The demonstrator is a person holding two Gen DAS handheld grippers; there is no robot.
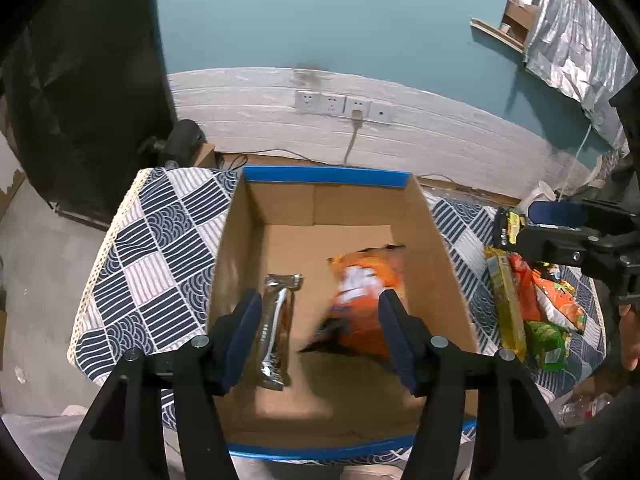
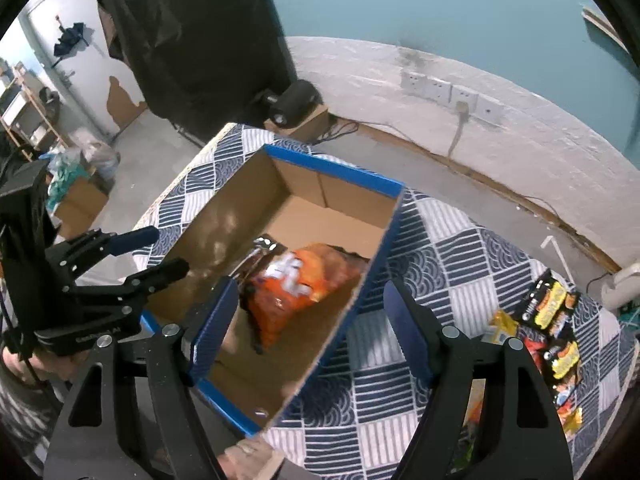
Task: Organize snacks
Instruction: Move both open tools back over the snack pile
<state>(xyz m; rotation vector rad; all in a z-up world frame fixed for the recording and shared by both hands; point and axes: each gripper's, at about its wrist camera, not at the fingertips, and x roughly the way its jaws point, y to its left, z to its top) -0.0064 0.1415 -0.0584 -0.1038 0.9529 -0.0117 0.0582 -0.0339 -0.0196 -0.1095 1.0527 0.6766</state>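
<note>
both grippers hang over the cardboard box with jaws apart and nothing between them — the left gripper above the silver bar, the right gripper above the orange chip bag, blurred, probably just dropped. more snack packets wait on the checked cloth — likely next.

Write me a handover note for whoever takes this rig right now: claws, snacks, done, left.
Left claw: open, empty, above the cardboard box.
Right claw: open, empty, over the box's near corner.
In the box: orange chip bag, blurred, leaning toward the right wall; silver-wrapped bar flat on the floor.
Done: those two are boxed.
Left: the snack pile on the patterned cloth, right of the box, including black-and-yellow packets.
</note>
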